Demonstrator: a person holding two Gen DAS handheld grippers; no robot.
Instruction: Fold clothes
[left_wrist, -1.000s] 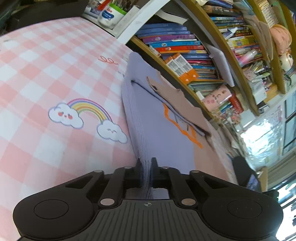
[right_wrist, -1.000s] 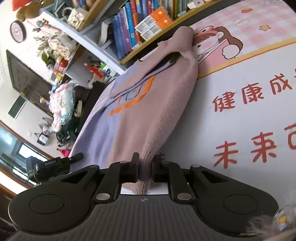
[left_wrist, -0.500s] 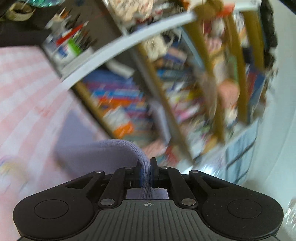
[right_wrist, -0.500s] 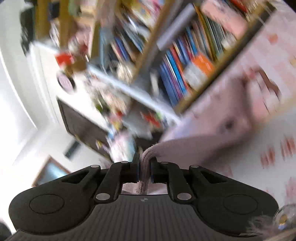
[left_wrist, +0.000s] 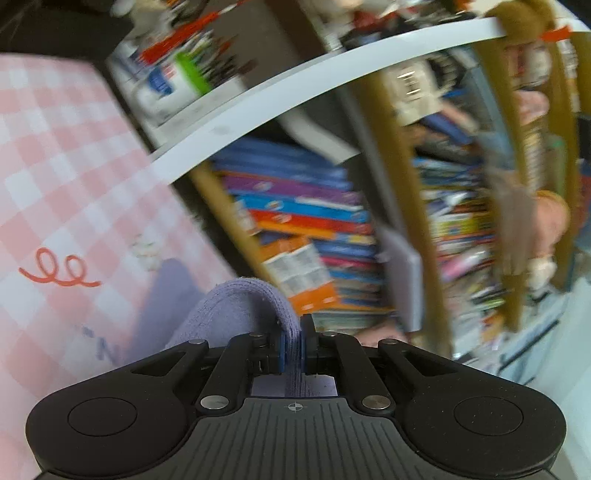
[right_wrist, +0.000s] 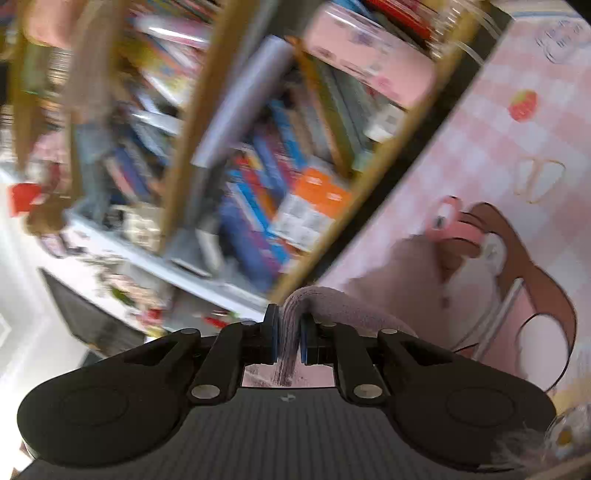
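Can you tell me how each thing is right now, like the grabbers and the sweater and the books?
Left gripper: shut on the sweater's purple edge.
Right gripper: shut on the sweater's pinkish edge.
Sweater: lifted at both pinched edges, the rest drooping onto the sheet.
Sheet: spread flat, pink checks.
Books: stacked on the shelf, blurred.

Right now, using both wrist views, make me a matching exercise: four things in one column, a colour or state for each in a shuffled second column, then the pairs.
Things:
1. left gripper
2. right gripper
3. strawberry print
4. curly squiggle print

States or colours:
A. red, on the pink checked cloth near the top right
B. shut on mauve-pink knit fabric
C. orange-red loops, left side
D. shut on lavender knit fabric

Pairs: 1-D, 2-B, 3-A, 4-C
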